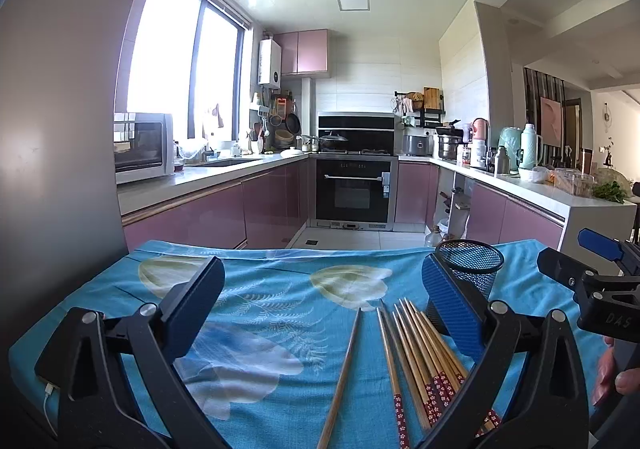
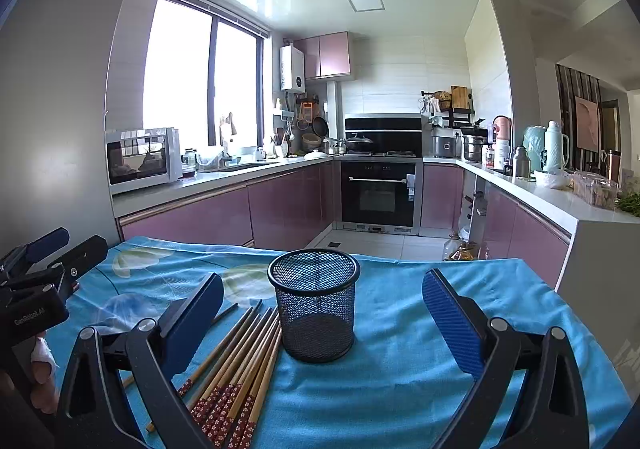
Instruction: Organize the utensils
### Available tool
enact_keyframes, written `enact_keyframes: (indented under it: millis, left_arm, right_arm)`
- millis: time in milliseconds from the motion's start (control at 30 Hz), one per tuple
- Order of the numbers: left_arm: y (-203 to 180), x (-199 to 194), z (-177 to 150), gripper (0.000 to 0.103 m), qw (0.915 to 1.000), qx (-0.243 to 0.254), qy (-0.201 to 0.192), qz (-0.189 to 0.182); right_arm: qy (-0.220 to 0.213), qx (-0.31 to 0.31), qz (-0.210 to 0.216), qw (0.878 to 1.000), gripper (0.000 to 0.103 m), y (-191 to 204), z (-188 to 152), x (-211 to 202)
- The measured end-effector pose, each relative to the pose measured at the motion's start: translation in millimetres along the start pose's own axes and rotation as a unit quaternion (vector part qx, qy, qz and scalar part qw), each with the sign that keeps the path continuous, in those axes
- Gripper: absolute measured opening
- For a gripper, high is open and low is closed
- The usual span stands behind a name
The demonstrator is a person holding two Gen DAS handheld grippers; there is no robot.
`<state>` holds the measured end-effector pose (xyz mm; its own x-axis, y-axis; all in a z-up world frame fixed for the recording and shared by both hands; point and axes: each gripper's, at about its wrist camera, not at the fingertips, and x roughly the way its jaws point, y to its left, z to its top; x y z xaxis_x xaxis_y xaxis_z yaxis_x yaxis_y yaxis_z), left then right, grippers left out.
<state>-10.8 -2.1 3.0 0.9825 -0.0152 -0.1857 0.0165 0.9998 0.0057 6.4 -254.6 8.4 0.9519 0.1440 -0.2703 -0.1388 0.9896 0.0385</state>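
1. Nearest the lens of my left hand-held gripper (image 1: pixel 322 303) lie the chopsticks (image 1: pixel 416 361), a fanned bundle of wooden sticks with red flower-patterned ends pointing back toward me; they rest flat on the blue floral cloth (image 1: pixel 280 289) that covers the worktop.
2. One plain chopstick (image 1: pixel 340 377) lies just left of the bundle, apart from it and angled slightly the other way.
3. Both jaws of my left hand-held gripper stand wide apart with nothing between the pads; the bundle sits under its right finger, the single stick in the gap below.
4. My right hand-held gripper (image 2: pixel 322 309) is likewise spread fully, clamped on nothing; the black mesh cup (image 2: pixel 314 305) stands upright and empty in the gap between its fingers, touching neither.
5. From the right wrist view the chopsticks (image 2: pixel 236 365) lie just left of the cup, their tips close against its base, partly under my left finger.
6. Each hand-held gripper shows at the edge of the other's view; my fingers (image 1: pixel 616 381) are wrapped on the right handle.
7. Behind the worktop runs a kitchen with pink cabinets (image 2: pixel 288 205), a microwave (image 2: pixel 140 159) by the window and a built-in oven (image 2: pixel 378 193).
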Motion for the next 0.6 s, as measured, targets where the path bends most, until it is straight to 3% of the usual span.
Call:
enact_keyframes:
  millis: [600]
  left_arm:
    - [0.1,0.3,-0.1,0.097,1.0,-0.002,0.001,0.001]
  right_arm:
    - [0.0,0.001,-0.002,1.0,0.096,-0.4,-1.4,0.3]
